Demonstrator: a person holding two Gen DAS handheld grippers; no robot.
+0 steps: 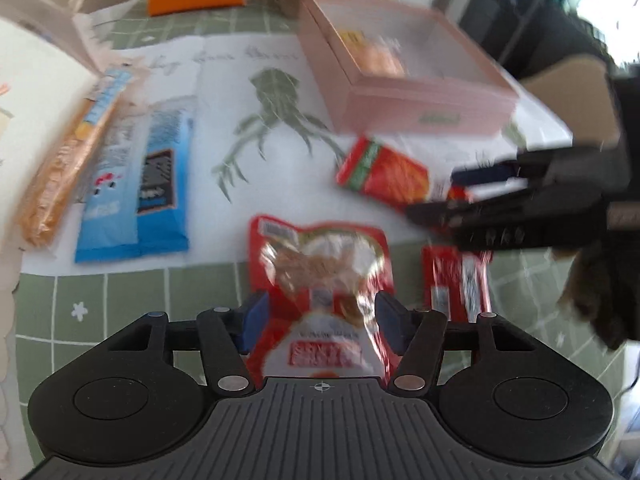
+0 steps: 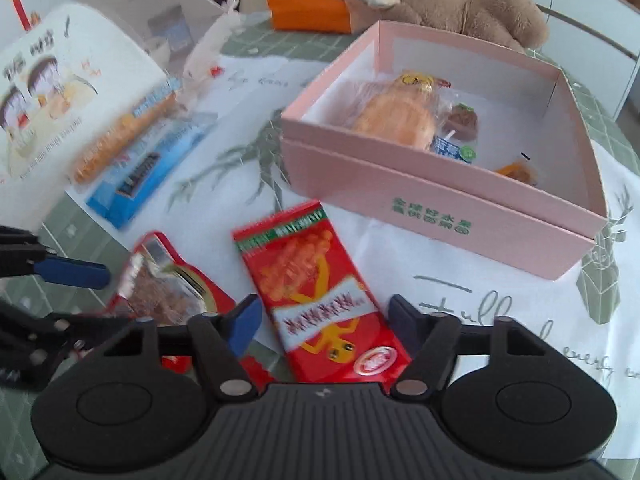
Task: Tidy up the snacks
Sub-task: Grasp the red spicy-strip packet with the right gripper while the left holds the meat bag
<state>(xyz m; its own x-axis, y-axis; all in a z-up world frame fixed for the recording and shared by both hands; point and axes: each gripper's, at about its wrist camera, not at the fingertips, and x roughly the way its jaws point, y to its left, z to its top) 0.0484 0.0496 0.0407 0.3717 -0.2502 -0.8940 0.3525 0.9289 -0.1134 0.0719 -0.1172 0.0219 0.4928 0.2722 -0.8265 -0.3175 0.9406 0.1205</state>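
Note:
My left gripper (image 1: 322,320) has its blue pads against the two sides of a red pouch with a clear window (image 1: 320,264), which looks crumpled between them. The same pouch (image 2: 160,288) sits between those fingers in the right wrist view. My right gripper (image 2: 324,320) stands open over a red packet with orange balls printed on it (image 2: 316,288), which lies flat on the cloth with a gap to the left pad. That packet (image 1: 384,176) lies just in front of the open pink box (image 2: 400,200), which holds a round orange cake (image 2: 396,120) and other small snacks.
Two blue packets (image 1: 132,200) and an orange biscuit pack (image 1: 60,172) lie at the left beside a white printed container (image 2: 60,100). Another red packet (image 1: 456,280) lies at the cloth's edge. An orange pouch (image 2: 308,6) and a brown plush toy (image 2: 460,12) are at the back.

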